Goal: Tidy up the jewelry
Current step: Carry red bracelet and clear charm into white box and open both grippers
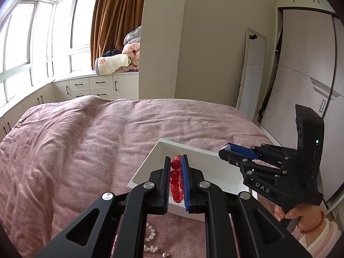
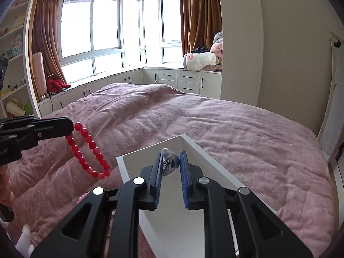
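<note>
At lower centre, our left gripper (image 1: 176, 167) pinches a red bead bracelet (image 1: 175, 179) over the white tray (image 1: 206, 157) on the pink bed (image 1: 86, 139). Our right gripper (image 2: 169, 161) clamps what may be a clear earring (image 2: 166, 154) above the tray. The dangling loop could snag the rim, or the earring slip and vanish into the bedding.

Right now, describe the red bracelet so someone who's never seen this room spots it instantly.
Find the pink bed, then the white tray near its front edge. Beside the tray, the left gripper holds a loop of glossy red round beads, the red bracelet, dangling above the blanket. The right gripper holds a clear, colourless piece; this is the only red strand.
</note>
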A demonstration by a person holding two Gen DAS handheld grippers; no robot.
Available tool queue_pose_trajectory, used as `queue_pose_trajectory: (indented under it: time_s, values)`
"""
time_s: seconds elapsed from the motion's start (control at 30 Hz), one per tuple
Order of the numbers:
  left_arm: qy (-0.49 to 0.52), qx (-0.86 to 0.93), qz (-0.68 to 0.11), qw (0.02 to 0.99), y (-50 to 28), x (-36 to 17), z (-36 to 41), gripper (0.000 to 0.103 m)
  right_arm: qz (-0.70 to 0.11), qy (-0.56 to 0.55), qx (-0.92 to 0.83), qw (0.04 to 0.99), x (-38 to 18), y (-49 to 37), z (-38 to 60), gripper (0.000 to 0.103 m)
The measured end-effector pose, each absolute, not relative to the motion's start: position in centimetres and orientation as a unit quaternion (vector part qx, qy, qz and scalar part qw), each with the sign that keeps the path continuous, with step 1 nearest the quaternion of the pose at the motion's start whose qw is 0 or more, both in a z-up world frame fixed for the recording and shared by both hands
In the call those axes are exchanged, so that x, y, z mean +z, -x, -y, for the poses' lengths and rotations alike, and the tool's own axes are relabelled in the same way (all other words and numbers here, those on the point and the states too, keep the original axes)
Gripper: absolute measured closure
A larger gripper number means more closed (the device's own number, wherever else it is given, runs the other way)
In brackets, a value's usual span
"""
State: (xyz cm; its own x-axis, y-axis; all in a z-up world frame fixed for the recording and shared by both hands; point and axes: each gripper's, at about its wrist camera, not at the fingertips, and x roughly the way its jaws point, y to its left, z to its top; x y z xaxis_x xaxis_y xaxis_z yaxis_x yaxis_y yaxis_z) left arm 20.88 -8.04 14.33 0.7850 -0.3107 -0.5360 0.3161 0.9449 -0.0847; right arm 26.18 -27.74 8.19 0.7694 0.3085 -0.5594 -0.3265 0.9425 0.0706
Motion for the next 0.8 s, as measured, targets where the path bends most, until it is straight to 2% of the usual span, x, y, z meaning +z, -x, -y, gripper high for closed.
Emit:
queue_pose_trajectory:
  time_s: [0.23, 0.63, 0.77, 0.8]
  values:
    - [-0.033, -0.178, -0.322, 0.929, -25.9, 12.6, 12.7, 0.088, -0.337, -0.005, 0.149, 0.930, 4.6, -27.7, 30.2, 0.086]
    - [-0.071, -0.158, -0.422, 0.890, -33.2, 3.2, 17.4, 0.088, -0.388, -0.005, 0.130, 0.913, 0.7, -29.3, 30.7, 0.086]
    - [-0.069, -0.148, -0.430, 0.888, -33.6, 1.9, 17.2, 0.087, -0.390, -0.011, 0.126, 0.912, 0.3, -29.5, 31.1, 0.085]
    - [-0.070, -0.145, -0.430, 0.888, -33.6, 1.7, 17.1, 0.084, -0.389, -0.013, 0.125, 0.913, 0.3, -29.5, 31.2, 0.085]
